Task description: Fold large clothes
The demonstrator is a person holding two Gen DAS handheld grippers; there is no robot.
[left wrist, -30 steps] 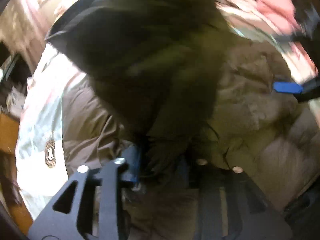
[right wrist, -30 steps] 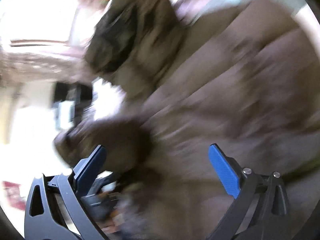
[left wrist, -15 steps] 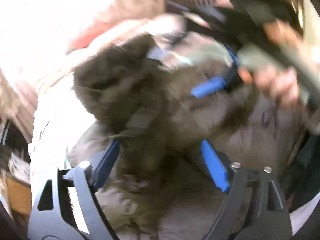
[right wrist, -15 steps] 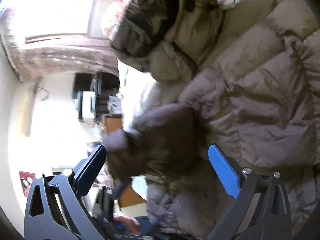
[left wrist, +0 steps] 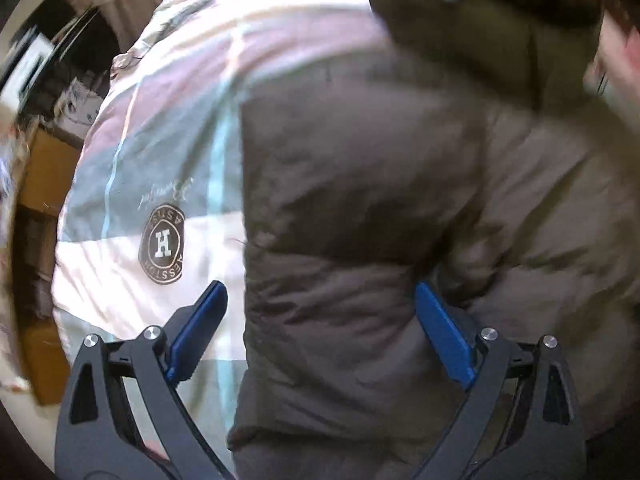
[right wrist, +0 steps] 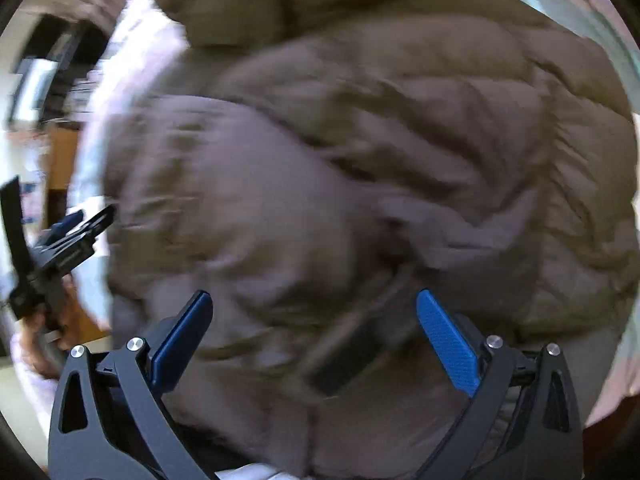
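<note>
A large brown-olive puffer jacket (left wrist: pixel 380 208) lies on a bed and fills most of the left wrist view. It also fills the right wrist view (right wrist: pixel 360 152). My left gripper (left wrist: pixel 320 328) is open, its blue pads either side of the jacket's lower edge, holding nothing. My right gripper (right wrist: pixel 314 332) is open above the jacket's folded sleeve, holding nothing. The left gripper also shows at the left edge of the right wrist view (right wrist: pixel 72 236), beside the jacket.
The jacket lies on a pastel striped bedsheet (left wrist: pixel 160 128) with a round "H" logo (left wrist: pixel 162 244). Wooden furniture (left wrist: pixel 44 168) and dark shelving (left wrist: pixel 48 52) stand beyond the bed's left side.
My left gripper was shut on the jacket's fabric, then opened and let it go. The lifted part of the jacket has dropped flat. Both grippers have come closer to it.
</note>
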